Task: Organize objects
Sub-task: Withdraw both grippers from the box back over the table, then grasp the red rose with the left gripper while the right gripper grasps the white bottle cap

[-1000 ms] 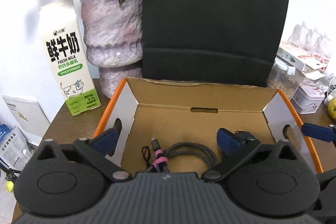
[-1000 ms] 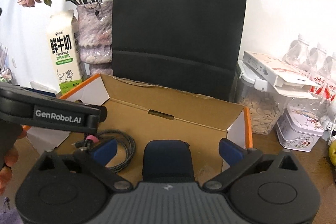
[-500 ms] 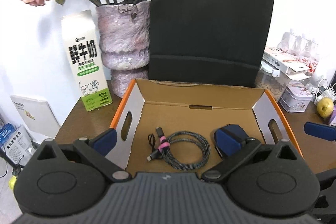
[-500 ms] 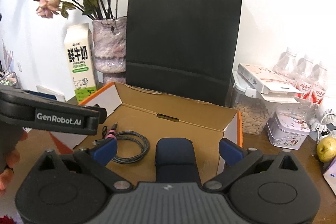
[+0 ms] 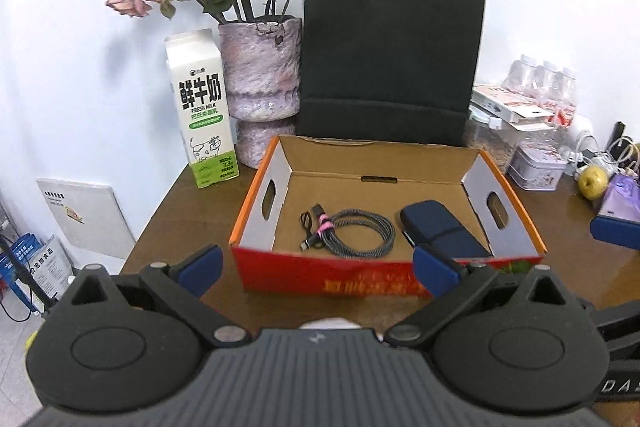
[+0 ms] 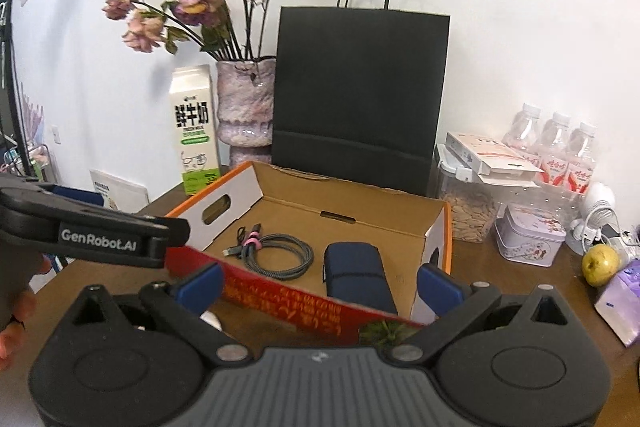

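- Left gripper (image 5: 318,261) has pulled back out of the box (image 5: 372,277); its red front wall is now in view. Fingers wide open, empty.
- Right gripper (image 6: 318,279) also backed off; fingers wide apart, holding nothing.
- Cable (image 5: 348,231) lies on the box floor, case (image 5: 442,229) at its 3 o'clock.
- Box sits on the bench (image 5: 184,227), bag (image 5: 390,63) at 12 o'clock.

Milk carton (image 5: 204,107), vase (image 5: 262,67), black bag (image 5: 390,55).
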Demonstrator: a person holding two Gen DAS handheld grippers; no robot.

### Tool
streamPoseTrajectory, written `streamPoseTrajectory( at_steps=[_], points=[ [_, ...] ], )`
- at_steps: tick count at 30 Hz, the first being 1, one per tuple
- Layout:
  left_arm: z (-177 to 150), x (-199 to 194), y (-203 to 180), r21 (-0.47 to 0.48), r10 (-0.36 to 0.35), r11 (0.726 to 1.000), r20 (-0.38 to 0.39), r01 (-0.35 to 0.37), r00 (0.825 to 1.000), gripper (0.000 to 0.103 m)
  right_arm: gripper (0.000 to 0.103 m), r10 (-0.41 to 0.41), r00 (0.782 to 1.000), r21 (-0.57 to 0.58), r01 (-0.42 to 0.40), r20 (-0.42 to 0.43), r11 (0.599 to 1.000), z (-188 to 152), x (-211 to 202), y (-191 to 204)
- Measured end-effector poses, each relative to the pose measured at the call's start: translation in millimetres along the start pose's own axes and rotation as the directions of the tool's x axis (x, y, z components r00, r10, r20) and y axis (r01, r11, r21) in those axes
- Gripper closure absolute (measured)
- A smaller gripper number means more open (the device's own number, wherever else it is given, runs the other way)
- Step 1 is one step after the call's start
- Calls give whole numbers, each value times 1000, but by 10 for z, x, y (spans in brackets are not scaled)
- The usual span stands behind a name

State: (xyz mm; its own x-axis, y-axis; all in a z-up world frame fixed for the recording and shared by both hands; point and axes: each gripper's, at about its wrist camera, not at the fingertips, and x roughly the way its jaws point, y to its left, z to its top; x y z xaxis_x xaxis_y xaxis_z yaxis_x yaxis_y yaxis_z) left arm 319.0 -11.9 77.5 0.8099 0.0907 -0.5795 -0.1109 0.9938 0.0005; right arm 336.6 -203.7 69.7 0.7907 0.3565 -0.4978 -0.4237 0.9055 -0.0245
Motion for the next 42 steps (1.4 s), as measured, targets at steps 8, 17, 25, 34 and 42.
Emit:
streamPoseTrajectory(
  at_steps=[8,17,25,34,42],
  points=[
    [-343,-419,137,-28,-7,1000,21,8,1000,0,0,7,1000,-29,-7,18,1000,-319,-474,57],
    [-804,-724,309,-30,6,1000,-2,-7,1000,0,0,11,1000,-26,-10,16,1000,-789,-844,76],
    [-1163,-837,472,-29,10,1000,-34,-11,999,0,0,12,1000,-22,-12,-6,1000,-1148,-1023,96],
    [-1495,-860,612,-27,-2,1000,-61,0,998,0,0,13,999,-2,-13,-46,1000,-1485,-1062,10],
    [-1747,-830,700,-42,-59,998,-84,56,995,0,0,8,997,17,-6,-71,1000,-1716,-1072,-165]
  ],
)
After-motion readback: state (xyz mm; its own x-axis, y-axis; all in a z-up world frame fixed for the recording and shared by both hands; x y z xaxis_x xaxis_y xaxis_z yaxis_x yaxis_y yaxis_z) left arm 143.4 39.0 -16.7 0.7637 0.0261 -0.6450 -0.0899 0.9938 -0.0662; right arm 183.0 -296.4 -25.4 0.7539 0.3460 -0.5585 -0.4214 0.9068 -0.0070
